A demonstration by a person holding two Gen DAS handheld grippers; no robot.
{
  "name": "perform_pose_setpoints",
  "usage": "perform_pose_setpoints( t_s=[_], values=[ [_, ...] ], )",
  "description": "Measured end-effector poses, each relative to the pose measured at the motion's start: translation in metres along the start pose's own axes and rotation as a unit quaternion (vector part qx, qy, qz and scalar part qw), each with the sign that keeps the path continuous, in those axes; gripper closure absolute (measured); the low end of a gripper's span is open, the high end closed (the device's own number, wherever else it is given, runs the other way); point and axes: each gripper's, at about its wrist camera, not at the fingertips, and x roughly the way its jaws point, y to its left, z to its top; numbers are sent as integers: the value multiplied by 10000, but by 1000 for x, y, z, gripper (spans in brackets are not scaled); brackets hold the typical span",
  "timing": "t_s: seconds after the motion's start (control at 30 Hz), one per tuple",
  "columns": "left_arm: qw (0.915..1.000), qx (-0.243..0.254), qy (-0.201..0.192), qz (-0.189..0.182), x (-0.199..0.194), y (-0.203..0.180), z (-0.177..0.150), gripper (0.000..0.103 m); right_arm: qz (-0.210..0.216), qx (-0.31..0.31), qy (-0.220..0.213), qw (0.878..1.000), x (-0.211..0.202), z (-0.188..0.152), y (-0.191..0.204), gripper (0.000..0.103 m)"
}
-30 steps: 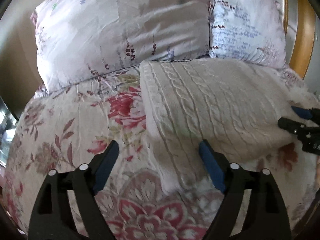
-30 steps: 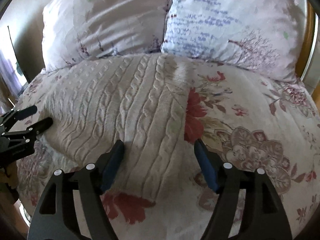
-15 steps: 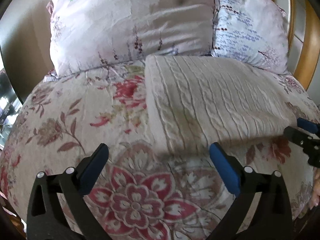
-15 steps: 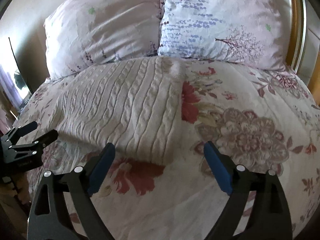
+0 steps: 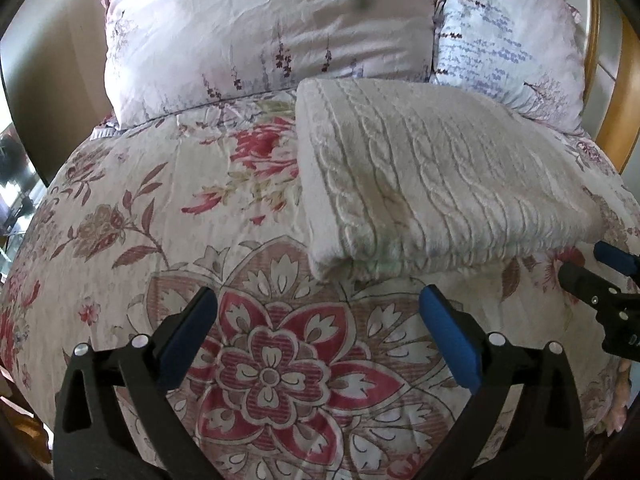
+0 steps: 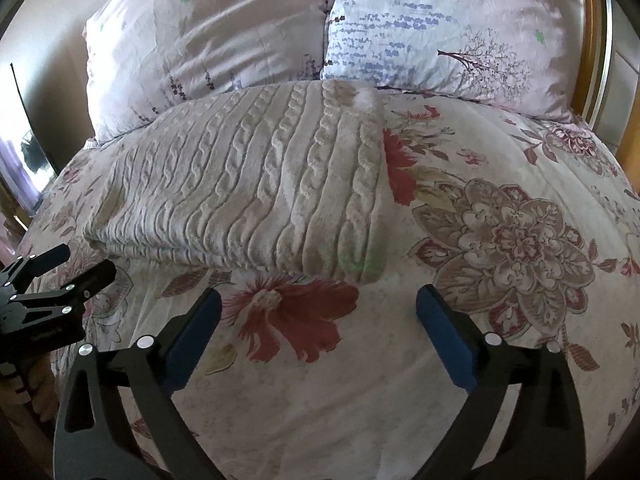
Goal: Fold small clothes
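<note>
Fold sitting done on bed (image 5: 132, 208): left gripper (image 5: 318, 320) gaping empty, right gripper (image 6: 318, 316) jaws opening empty off cable-knit garment (image 5: 432, 184); next probably 1 more fold or stow.

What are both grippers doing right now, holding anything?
Left gripper: open, holding nothing.
Right gripper: jaws opening, nothing between them; folded knit lies ahead.

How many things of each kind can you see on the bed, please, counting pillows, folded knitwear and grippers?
Pillows: 2, a pink one on the left and a pale blue one on the right.
Folded cable-knit garment: 1, cream, lying on the floral bedspread.
Grippers: 2, the left gripper and the right gripper, both empty, the right one's jaws opening.
Total: 5
</note>
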Motion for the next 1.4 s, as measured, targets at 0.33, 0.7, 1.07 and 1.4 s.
perform_pose_setpoints(
  t_s=[0.33,0.7,1.07,1.4],
  values=[
    [9997,-49,184,-168,6,3,-3,2,-302,-121,123,9994,4,-1,9,1],
    [9997,38,83,-240,5,-1,-4,2,-558,-169,181,9981,7,-2,16,1],
    [9996,31,27,-272,3,0,-6,2,-540,-181,166,9982,7,-3,15,1],
    [9996,27,27,-269,3,0,-6,2,-533,-191,167,9983,7,-3,14,1]
  ],
)
